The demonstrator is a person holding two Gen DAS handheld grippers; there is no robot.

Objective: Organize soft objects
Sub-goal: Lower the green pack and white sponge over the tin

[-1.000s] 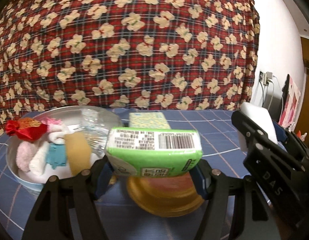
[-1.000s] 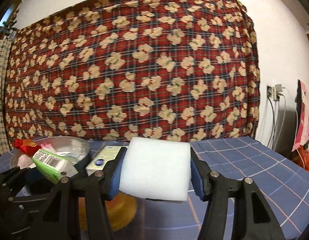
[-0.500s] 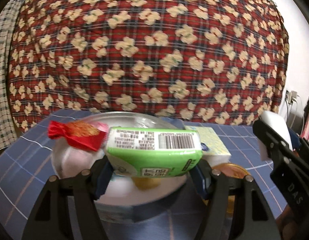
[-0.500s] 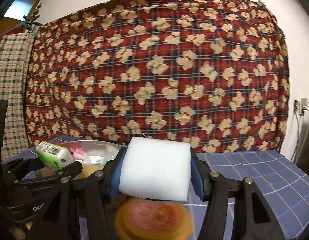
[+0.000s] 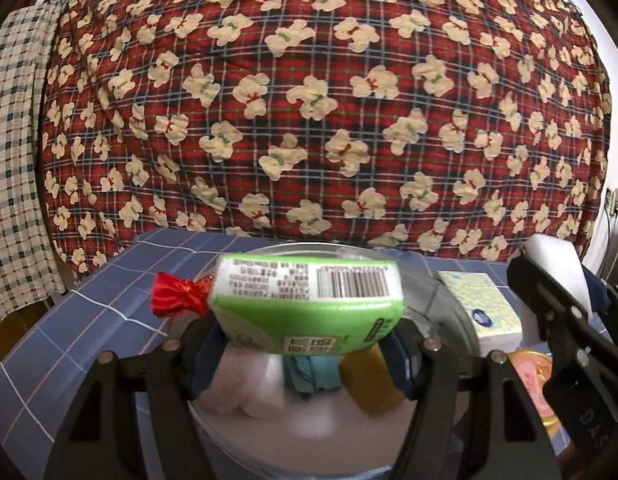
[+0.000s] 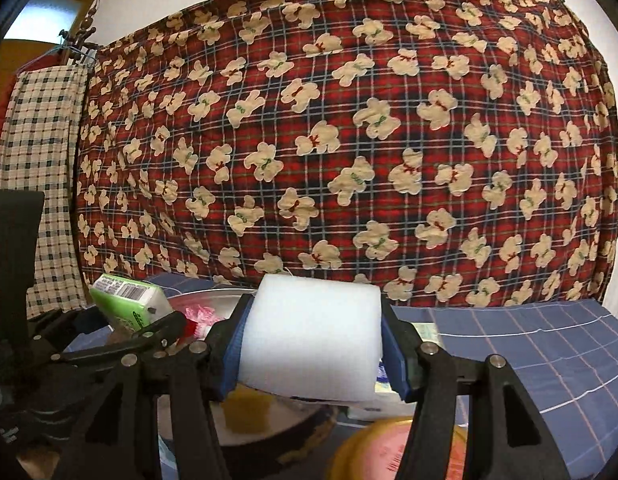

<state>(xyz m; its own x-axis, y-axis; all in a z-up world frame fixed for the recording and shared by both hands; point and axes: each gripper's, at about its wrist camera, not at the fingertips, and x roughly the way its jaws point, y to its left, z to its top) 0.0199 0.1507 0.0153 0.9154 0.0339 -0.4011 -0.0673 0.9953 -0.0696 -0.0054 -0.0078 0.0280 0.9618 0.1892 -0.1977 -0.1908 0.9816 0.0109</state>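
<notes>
Your left claw [image 5: 309,340] is clamped on the green tissue pack [image 5: 309,304], held above the round metal basin [image 5: 441,300]. Your right claw [image 6: 313,356] grips the white foam block [image 6: 309,340] beside it. Below lies the blue checked worktop [image 5: 89,320]; behind hangs a red plaid bear-print quilt [image 5: 309,100].

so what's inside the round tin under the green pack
Visible in the round tin: a red foil-wrapped piece, pink and white soft rolls, a teal piece, a yellow sponge. The green pack covers the middle.
</notes>
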